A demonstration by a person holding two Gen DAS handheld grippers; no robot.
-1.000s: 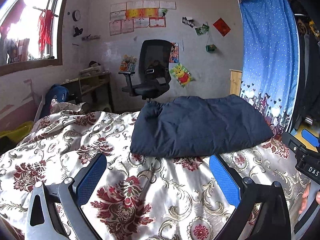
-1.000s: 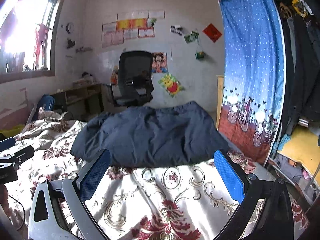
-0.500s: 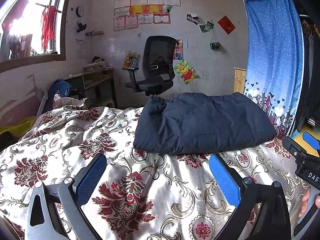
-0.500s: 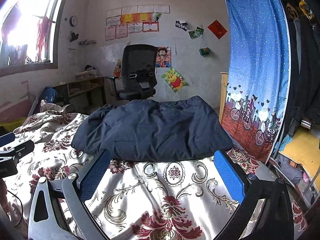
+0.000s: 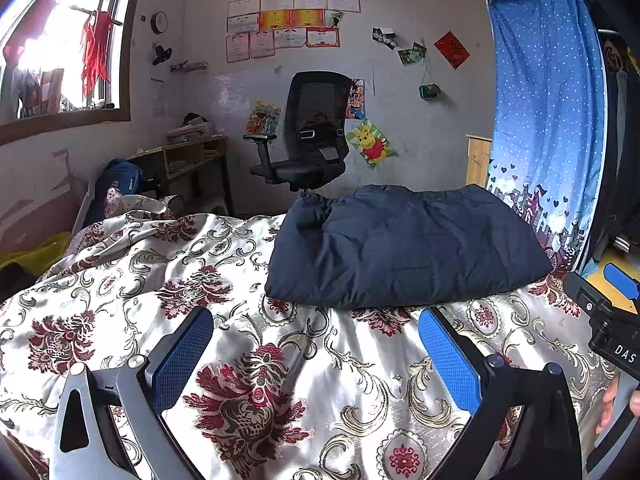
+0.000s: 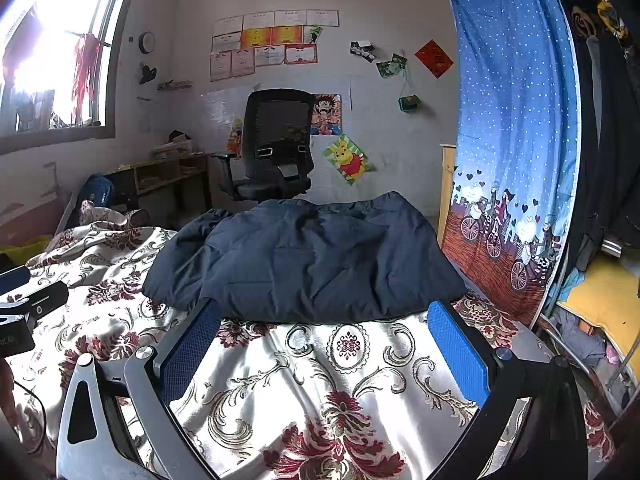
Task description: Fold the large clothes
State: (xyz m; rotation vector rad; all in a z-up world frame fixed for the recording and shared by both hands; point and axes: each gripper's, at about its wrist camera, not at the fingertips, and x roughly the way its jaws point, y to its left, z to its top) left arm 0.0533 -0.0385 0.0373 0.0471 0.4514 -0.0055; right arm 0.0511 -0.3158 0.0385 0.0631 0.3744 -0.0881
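Since the earlier frames both cameras have drawn back and risen slightly, so the folded navy padded jacket point(image 5: 404, 248) sits a little lower and farther off in each view; the garment itself has not shifted. It lies as a thick, matte, quilted bundle with soft creases on the far part of the glossy cream satin bedspread with red floral and grey scroll pattern point(image 5: 280, 360), towards the right edge of the bed. The left gripper point(image 5: 316, 344) hangs above bare bedspread with its blue, fine-textured pads point(image 5: 182, 354) spread wide, nothing between them. The right gripper point(image 6: 324, 340) is likewise released, its jaws wide apart just short of the jacket's near edge point(image 6: 320, 316), not touching it. Beyond the bed stand a black mesh-backed office chair point(image 5: 308, 132), a low wooden desk with shelves point(image 5: 184, 160) and a grey plastered wall carrying paper certificates point(image 5: 288, 20). A blue dotted curtain with a printed lower border point(image 5: 548, 112) hangs at the right, and a bright window point(image 5: 60, 60) at the left.
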